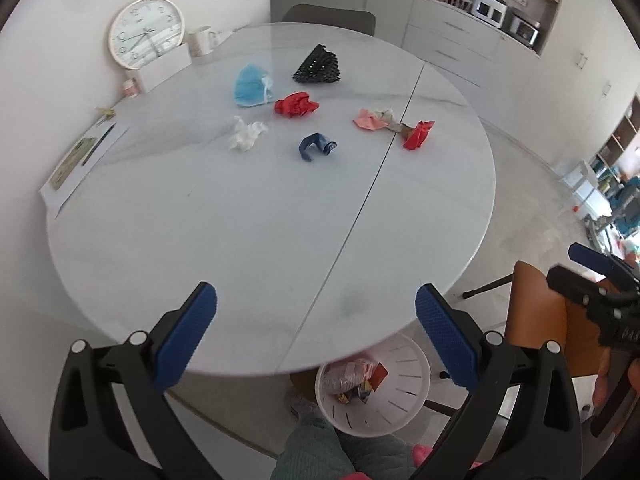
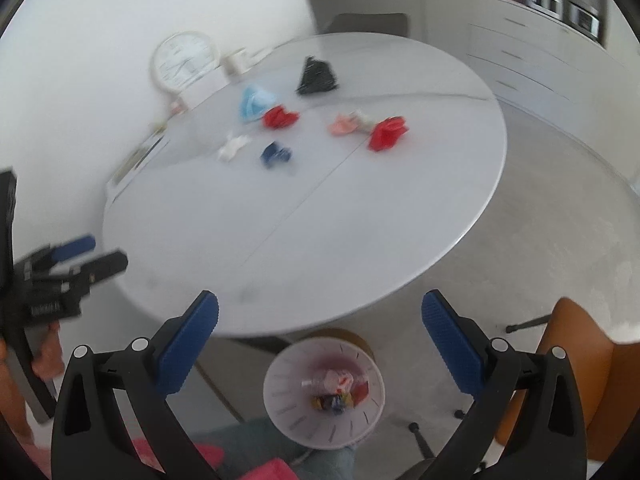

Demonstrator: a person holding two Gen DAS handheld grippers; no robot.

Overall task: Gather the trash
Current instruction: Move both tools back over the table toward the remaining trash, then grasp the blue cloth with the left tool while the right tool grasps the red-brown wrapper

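Observation:
Several scraps lie on the far half of the round white table: a blue face mask, a black mesh piece, a red crumple, a white tissue, a dark blue scrap, a pink wrapper and a second red scrap. A white slotted bin holding wrappers stands on the floor under the near table edge; it also shows in the right wrist view. My left gripper is open and empty above the near edge. My right gripper is open and empty above the bin.
A wall clock, a white box, a mug and papers sit along the table's left side. An orange chair stands at the right. A grey chair is behind the table. Cabinets line the back right.

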